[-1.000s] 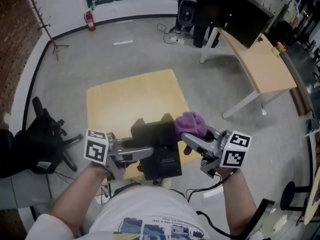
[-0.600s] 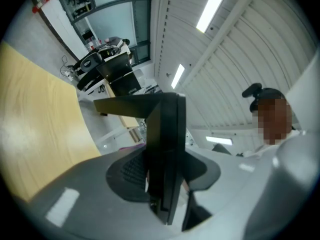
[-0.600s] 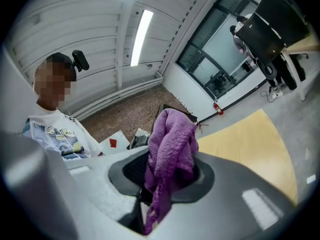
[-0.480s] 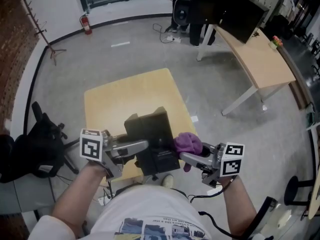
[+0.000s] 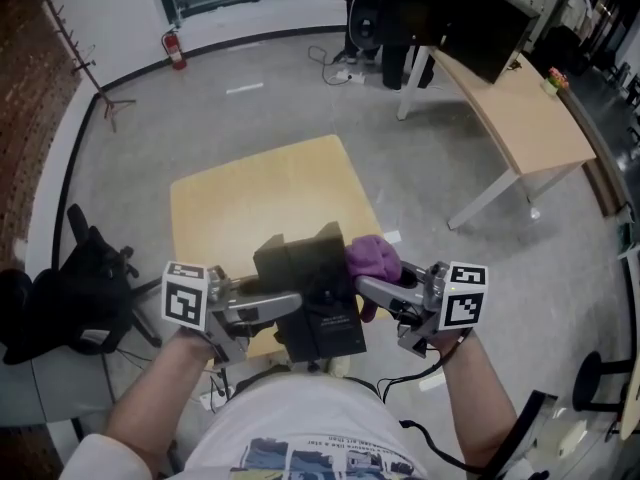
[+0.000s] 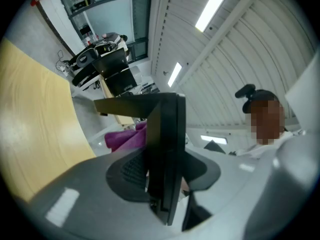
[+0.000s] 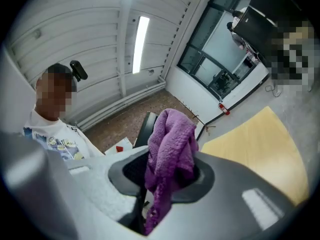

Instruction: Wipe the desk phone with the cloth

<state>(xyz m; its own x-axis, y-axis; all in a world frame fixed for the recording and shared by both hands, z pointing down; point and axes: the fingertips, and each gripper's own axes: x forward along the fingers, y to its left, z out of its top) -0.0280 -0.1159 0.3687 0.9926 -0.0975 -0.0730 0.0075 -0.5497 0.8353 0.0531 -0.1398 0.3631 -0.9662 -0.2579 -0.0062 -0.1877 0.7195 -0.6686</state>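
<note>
- Since half a second before, the cloth [image 5: 372, 258] had slid from the phone's near right corner back up its right edge, away from me. The right gripper [image 5: 365, 286] had gone with it.
- The phone [image 5: 310, 293] and the left gripper [image 5: 290, 303] had barely shifted in that time.
- I had the left gripper [image 6: 162, 179] clamped on the phone [image 6: 165, 144]. In its own view the black body stood edge-on between the jaws, with a pad pressed on each face.
- I had the right gripper [image 7: 160, 179] clamped on the purple cloth [image 7: 170, 144]. The cloth bunched up above the jaws, and a tail hung down between them.
- From the head view the cloth lay against the phone's right side, just right of the left gripper's tips and just beyond the right gripper's tips.
- The phone sat over the near edge of the wooden table [image 5: 260, 198], whose top stretched away beyond both grippers. I could not tell whether the phone touched it.
- A black chair [image 5: 80, 288] stood on the floor, well left of the left gripper.
- A long desk [image 5: 520, 118] stood far beyond the right gripper.
</note>
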